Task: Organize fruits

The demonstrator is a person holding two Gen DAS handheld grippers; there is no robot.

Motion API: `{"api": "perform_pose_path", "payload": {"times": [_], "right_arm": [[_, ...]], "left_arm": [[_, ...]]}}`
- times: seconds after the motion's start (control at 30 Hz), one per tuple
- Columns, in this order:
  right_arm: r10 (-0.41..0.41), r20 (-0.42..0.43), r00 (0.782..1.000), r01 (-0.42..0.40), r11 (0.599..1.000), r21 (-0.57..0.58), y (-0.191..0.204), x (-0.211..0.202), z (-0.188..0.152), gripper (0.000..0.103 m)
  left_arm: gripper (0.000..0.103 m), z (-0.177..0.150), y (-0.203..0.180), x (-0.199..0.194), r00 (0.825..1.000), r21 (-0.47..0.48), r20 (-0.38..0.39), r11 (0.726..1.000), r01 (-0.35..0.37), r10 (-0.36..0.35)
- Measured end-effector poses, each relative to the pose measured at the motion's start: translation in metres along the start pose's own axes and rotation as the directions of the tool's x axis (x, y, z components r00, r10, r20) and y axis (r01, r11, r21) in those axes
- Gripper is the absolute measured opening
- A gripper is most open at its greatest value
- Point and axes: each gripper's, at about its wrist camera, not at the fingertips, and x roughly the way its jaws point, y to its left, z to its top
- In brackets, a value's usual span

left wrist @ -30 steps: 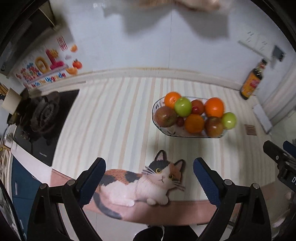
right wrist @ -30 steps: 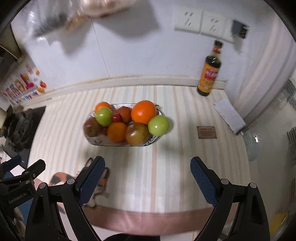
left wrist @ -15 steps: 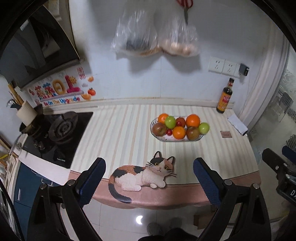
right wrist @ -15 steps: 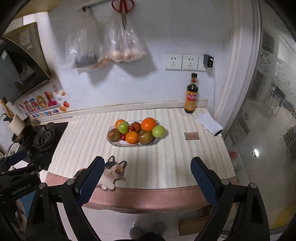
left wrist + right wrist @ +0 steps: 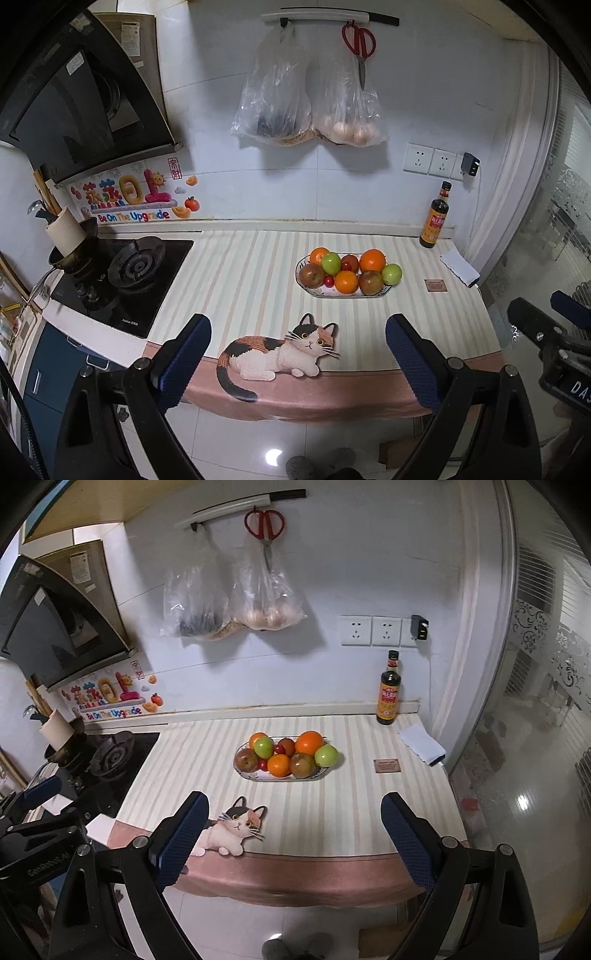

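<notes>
An oval bowl (image 5: 315,292) (image 5: 248,775) sits mid-counter, heaped with oranges (image 5: 372,260) (image 5: 309,743), green apples (image 5: 391,273) (image 5: 326,755), red-brown apples (image 5: 310,275) and small red fruits. My left gripper (image 5: 298,354) is open and empty, held back off the counter's front edge, well short of the bowl. My right gripper (image 5: 294,830) is open and empty, likewise back from the edge. Each gripper shows at the other view's side.
A striped counter (image 5: 240,288) with a cat sticker (image 5: 280,352) at its front edge. A gas hob (image 5: 122,280) and pan are at the left. A sauce bottle (image 5: 436,218), a white cloth (image 5: 460,266) and a small card (image 5: 436,285) are at the right. Bags and scissors hang on the wall.
Both grippers have pulled back and up from close over the counter; the bowl now looks far smaller and the wall, hob and floor are in view. Both stay open.
</notes>
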Motion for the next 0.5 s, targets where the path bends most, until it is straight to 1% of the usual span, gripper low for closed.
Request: {"api": "perform_pose_path", "payload": {"times": [0.1, 0.17, 0.2, 0.27, 0.37, 0.5], "right_arm": [[0.017, -0.011, 1.000, -0.017, 1.000, -0.003, 0.002, 0.007, 0.002, 0.097], [0.015, -0.018, 1.000, -0.015, 1.000, -0.007, 0.001, 0.014, 0.004, 0.099], [0.016, -0.021, 1.000, -0.016, 1.000, -0.004, 0.000, 0.018, 0.005, 0.100], [0.017, -0.032, 0.999, -0.017, 1.000, 0.004, -0.004, 0.029, 0.009, 0.100], [0.004, -0.038, 0.999, -0.003, 1.000, 0.010, -0.009, 0.049, 0.016, 0.100], [-0.010, -0.067, 0.998, 0.011, 1.000, 0.011, -0.015, 0.082, 0.025, 0.100]], "left_arm": [[0.097, 0.000, -0.001, 0.002, 1.000, -0.001, 0.001, 1.000, 0.000, 0.000], [0.097, 0.002, -0.002, 0.007, 1.000, -0.006, -0.012, 1.000, 0.003, -0.003], [0.101, 0.004, -0.002, 0.012, 1.000, -0.008, -0.023, 1.000, 0.005, -0.006], [0.103, 0.008, -0.004, 0.021, 0.999, -0.009, -0.040, 1.000, 0.003, -0.003], [0.103, 0.015, -0.006, 0.041, 0.998, 0.002, -0.063, 1.000, -0.023, 0.023], [0.103, 0.020, -0.008, 0.069, 0.995, 0.006, -0.088, 0.999, -0.053, 0.053]]}}
